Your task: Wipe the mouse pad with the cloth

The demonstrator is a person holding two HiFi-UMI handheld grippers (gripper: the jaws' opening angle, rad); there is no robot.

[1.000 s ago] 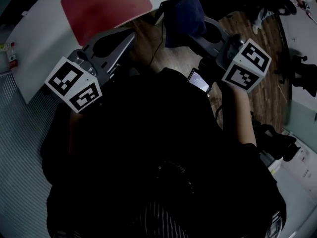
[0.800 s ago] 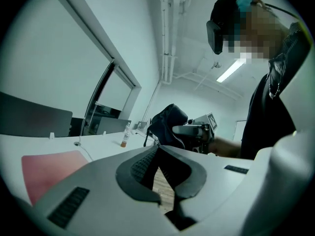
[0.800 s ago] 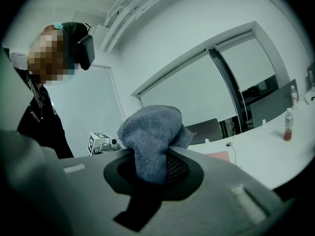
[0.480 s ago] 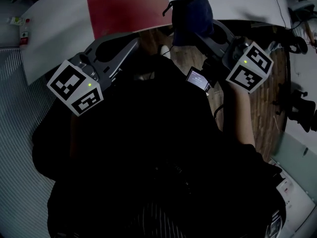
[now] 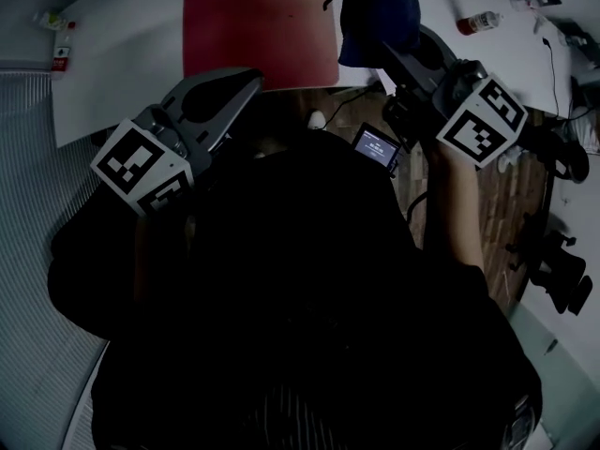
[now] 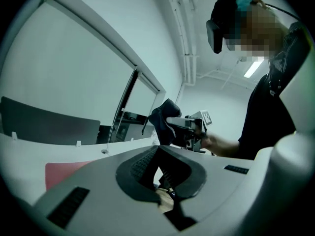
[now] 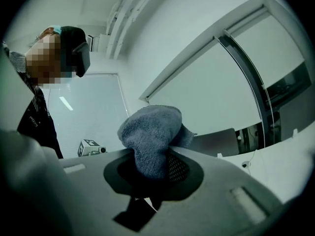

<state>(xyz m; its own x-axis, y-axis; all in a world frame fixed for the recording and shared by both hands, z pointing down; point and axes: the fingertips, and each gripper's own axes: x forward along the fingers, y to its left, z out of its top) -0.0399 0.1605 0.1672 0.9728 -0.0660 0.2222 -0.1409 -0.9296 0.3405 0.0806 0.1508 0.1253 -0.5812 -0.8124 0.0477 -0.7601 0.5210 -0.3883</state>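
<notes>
My right gripper (image 5: 392,52) is clamped on the dark blue terry cloth (image 5: 375,7). In the right gripper view the fabric is pinched between the two jaws and bulges out past the tips in a rounded bundle. I judge this is a good hold for wiping, because the loose bundle, and not the hard tips, would meet the surface. The flat red rectangular mouse pad (image 5: 258,26) lies on the white table (image 5: 122,45), close to the near edge, and nothing is on top of it. In the head view the cloth is just beside the right edge of the pad, near its far corner. From the left gripper view the cloth seems to be in the air above the table (I cannot say how high), so I judge that no wiping contact is made yet. My left gripper (image 5: 246,81) has its jaws drawn together with nothing between them. It is over the near edge of the pad, where I think it waits to press the pad down so that it does not slide under the strokes. The next move, as I judge it, is to lower the cloth onto the far right corner and draw it across the pad.
</notes>
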